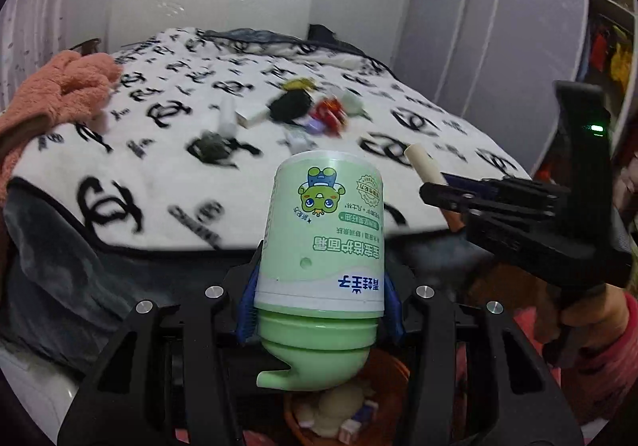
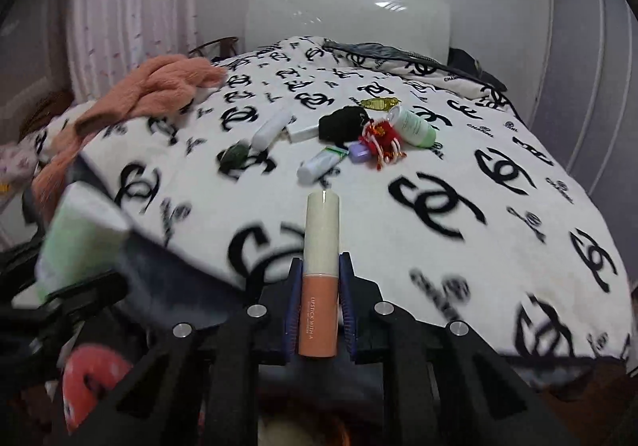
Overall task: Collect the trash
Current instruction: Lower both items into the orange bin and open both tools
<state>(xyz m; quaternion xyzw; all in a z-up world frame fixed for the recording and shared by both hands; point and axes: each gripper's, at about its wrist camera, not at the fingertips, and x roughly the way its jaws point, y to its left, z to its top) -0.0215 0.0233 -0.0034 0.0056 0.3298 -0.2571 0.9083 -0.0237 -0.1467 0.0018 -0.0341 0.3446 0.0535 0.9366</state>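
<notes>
My left gripper [image 1: 321,286] is shut on a green cartoon-frog cream bottle [image 1: 325,238], held upside down with its cap [image 1: 315,354] toward me, over an orange basket [image 1: 347,410] holding several scraps. My right gripper [image 2: 319,294] is shut on a peach and cream lipstick tube [image 2: 321,270]; it also shows in the left wrist view [image 1: 424,164], right of the bottle. More trash lies on the bed: a white tube [image 2: 271,131], a small white tube [image 2: 321,164], a green bottle [image 2: 412,125], a red tassel charm [image 2: 381,139], a black lump [image 2: 343,123].
The bed is covered by a white blanket with black logos [image 2: 438,206]. A pink fluffy garment [image 2: 159,91] lies at its left edge. A white headboard [image 2: 347,19] and grey wardrobe [image 1: 498,27] stand behind. The blurred green bottle [image 2: 79,234] shows at left in the right wrist view.
</notes>
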